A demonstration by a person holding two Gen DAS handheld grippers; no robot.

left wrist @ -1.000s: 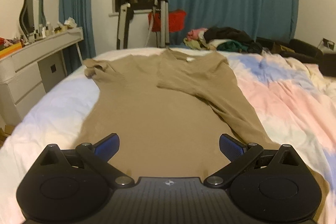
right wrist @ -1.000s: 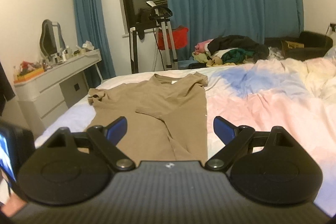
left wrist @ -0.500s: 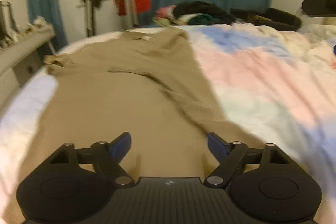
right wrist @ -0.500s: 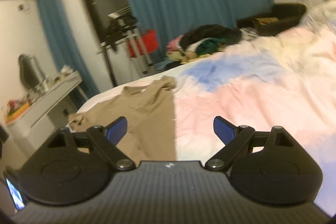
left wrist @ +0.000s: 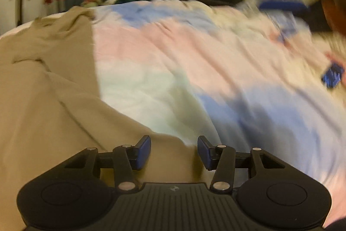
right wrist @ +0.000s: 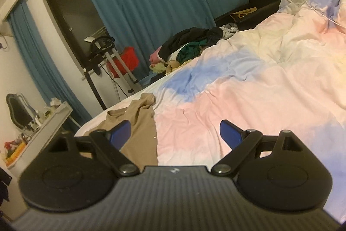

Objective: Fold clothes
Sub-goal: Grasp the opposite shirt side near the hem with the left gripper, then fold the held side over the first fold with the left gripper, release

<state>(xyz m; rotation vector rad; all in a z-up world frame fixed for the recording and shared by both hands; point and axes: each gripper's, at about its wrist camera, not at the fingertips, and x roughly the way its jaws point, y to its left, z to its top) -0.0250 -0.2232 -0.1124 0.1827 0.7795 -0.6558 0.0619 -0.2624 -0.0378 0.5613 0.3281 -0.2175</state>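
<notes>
Left hand-held gripper (left wrist: pixel 174 152) jaws closing; right hand-held gripper (right wrist: pixel 175 133) spread wide.

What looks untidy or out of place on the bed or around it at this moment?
The tan long-sleeved shirt on the pastel duvet lies partly folded, its far shoulder bunched up. A heap of mixed unfolded clothes sits beyond the bed's far edge. Nothing looks spilled or damaged.

We record a shirt (right wrist: pixel 140 122) lying flat on the duvet (right wrist: pixel 248 112), toward its left side. A clothes pile (right wrist: pixel 186 51) sits beyond the bed's far edge, curtains (right wrist: pixel 162 3) behind it. A stand (right wrist: pixel 108 62) is left of the pile; a dresser (right wrist: pixel 43 122) flanks the bed's left.
</notes>
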